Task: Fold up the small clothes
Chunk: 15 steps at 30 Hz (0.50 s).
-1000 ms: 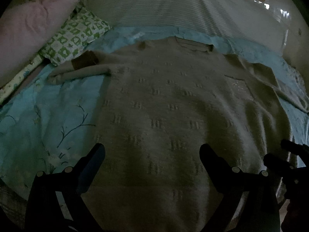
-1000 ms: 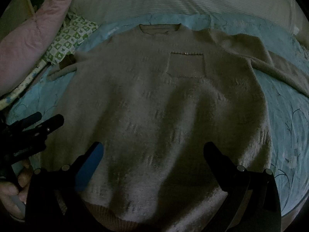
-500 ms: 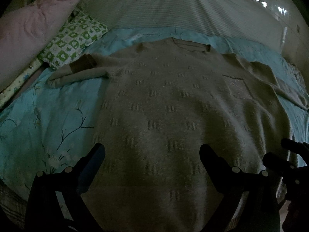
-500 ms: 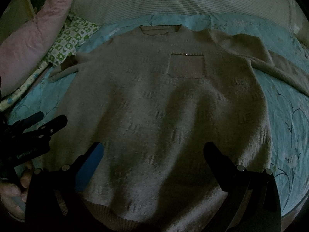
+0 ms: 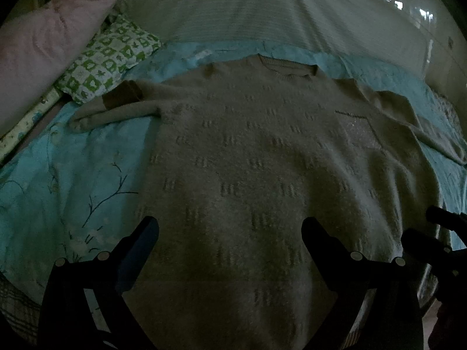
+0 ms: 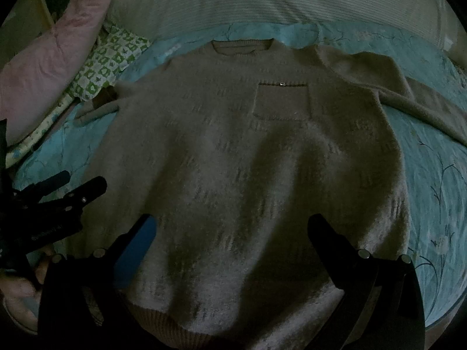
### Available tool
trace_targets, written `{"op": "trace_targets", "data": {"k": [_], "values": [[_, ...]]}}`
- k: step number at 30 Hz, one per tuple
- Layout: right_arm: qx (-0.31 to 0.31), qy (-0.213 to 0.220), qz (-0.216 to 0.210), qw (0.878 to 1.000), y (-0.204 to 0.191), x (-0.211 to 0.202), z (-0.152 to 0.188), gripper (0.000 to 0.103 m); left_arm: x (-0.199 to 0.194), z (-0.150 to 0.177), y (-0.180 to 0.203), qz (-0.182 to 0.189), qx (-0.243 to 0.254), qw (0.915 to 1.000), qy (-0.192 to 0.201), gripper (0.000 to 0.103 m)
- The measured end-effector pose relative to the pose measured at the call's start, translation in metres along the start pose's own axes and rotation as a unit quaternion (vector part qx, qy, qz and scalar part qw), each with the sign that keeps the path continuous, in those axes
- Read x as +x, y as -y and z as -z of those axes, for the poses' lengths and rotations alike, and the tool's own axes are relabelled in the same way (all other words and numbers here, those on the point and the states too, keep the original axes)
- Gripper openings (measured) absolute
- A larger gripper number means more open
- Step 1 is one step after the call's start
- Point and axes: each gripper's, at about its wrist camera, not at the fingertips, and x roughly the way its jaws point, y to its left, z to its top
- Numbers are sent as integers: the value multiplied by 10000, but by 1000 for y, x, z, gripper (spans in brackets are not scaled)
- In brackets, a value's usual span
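Note:
A beige knit sweater [image 5: 256, 157] lies flat, front up, on a light blue bedsheet [image 5: 67, 175], collar at the far side. It also shows in the right wrist view [image 6: 248, 151], with a chest pocket [image 6: 281, 102]. Its left sleeve [image 5: 116, 110] is folded back with a brown cuff; the right sleeve [image 6: 423, 102] stretches out to the right. My left gripper [image 5: 230, 230] is open and empty above the lower left body. My right gripper [image 6: 232, 227] is open and empty above the lower middle, near the hem. Each gripper shows at the edge of the other's view.
A green-and-white checked pillow [image 5: 111, 61] and a pink quilt [image 5: 43, 43] lie at the far left. A pale striped blanket [image 5: 262, 14] covers the bed behind the collar. The bed's front edge [image 6: 446, 312] curves at the lower right.
Both grippers have drawn slightly back and up from the sweater, so more of it shows. Both stay open. The sweater has not moved.

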Motion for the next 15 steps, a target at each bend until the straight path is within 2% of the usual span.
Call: {"op": "trace_targets", "data": {"k": [15], "values": [[49, 24, -30, 10000, 2, -1, 0, 103, 4, -2, 1, -1, 17, 10000, -14, 99]]}}
